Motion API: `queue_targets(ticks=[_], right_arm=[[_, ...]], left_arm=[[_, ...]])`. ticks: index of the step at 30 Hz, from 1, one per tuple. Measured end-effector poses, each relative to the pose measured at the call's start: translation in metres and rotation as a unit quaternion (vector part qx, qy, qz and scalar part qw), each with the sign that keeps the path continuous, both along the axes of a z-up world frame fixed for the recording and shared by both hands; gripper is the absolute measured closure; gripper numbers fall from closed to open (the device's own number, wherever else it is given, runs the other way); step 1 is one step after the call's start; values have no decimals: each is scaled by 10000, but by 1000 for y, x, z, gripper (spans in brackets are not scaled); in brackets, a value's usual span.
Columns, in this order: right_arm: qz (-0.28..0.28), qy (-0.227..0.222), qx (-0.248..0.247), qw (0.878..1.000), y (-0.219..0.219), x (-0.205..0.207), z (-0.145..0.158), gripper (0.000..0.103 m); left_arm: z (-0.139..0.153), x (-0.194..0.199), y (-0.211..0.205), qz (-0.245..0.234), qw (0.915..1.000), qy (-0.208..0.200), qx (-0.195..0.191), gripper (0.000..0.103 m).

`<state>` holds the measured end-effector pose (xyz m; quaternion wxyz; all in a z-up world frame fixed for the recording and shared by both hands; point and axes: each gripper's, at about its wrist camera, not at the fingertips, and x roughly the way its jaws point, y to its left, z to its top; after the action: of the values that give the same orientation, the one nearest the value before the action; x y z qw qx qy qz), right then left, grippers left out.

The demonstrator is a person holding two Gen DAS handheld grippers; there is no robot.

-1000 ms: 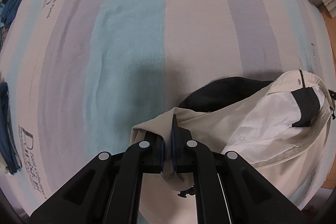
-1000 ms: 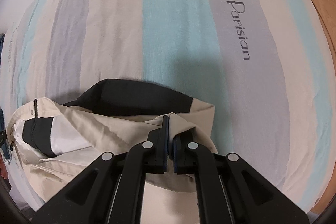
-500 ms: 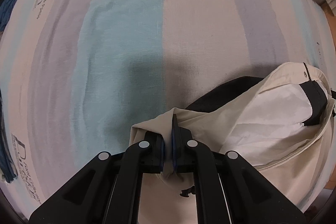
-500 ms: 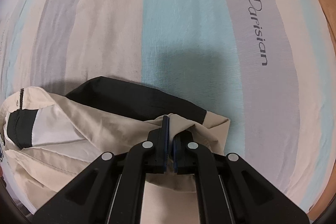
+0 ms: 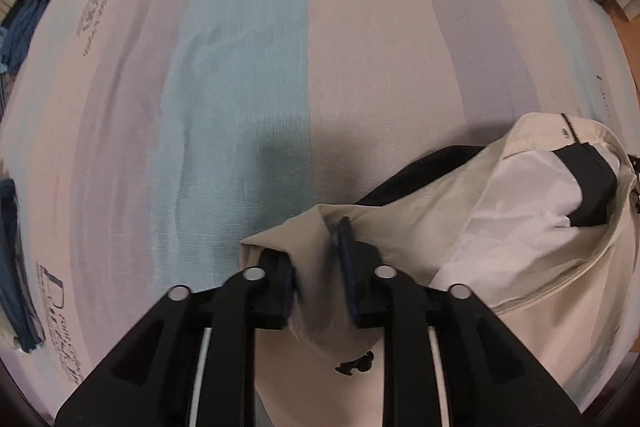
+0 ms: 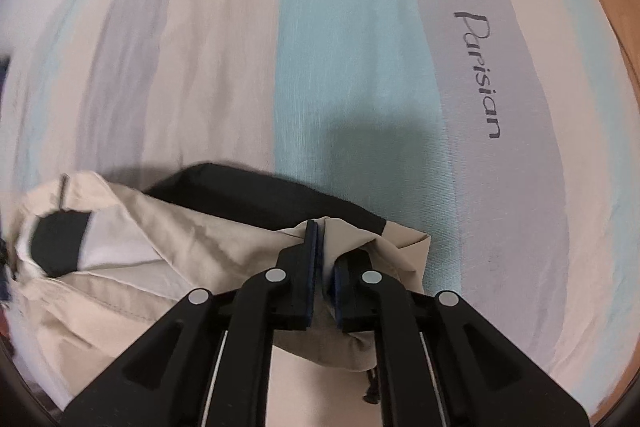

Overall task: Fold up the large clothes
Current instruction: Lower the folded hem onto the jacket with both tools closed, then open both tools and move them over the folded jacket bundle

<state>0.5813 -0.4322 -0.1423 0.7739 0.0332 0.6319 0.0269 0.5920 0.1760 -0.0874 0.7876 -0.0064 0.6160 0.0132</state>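
The jacket (image 5: 452, 227) is lying bunched on the striped sheet (image 5: 248, 75), beige outside, with a black panel and white lining showing. In the left wrist view it is spreading from under the left gripper (image 5: 320, 267) out to the right edge of the picture; in the right wrist view the jacket (image 6: 192, 247) is spreading from the right gripper (image 6: 324, 255) toward the left edge.

The left gripper is pointing steeply down and its jaws are opening. A fold of the beige cloth is hanging in the gap between them, draped over the left finger, and the pads are no longer pressing on it.

The right gripper is also pointing steeply down, its jaws just beginning to part. A ridge of beige cloth is sitting between the blue pads, and the gap is so narrow that the cloth is looking pinched there. The black panel is lying just beyond the fingertips.

A black cord toggle (image 5: 356, 367) is dangling from the jacket's hem below the left gripper. Blue clothes (image 5: 18, 27) are lying at the sheet's far left edge, well apart from the jacket. The word "Parisian" (image 6: 480, 75) is running along a grey stripe to the right of the right gripper.
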Motion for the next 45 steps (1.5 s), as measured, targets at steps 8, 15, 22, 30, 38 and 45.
queue_targets(ticks=[8,15,22,30,38,45], right_arm=[[38,-209,859,9961,-21,-12,23,48],[-89,-712,733,9947,-42,-13,56,31],[294,-857,444,9949,-36,-28,69,30],[822,-728,367,9933,1,-58,61,30],[1025,-506,143,9933,18,-91,42,30],[918,-261,-197,9952,-10,-99,15,30]], left_arm=[[31,-11,-12,49,9993,-347,-127,41],[60,-10,-12,470,9965,-644,-232,38],[109,-19,-12,937,9829,-1560,294,6],[84,-38,-47,256,9951,-937,181,6],[36,-70,-103,-296,9990,-288,-158,6],[28,-63,-160,-504,9967,-261,-581,6]])
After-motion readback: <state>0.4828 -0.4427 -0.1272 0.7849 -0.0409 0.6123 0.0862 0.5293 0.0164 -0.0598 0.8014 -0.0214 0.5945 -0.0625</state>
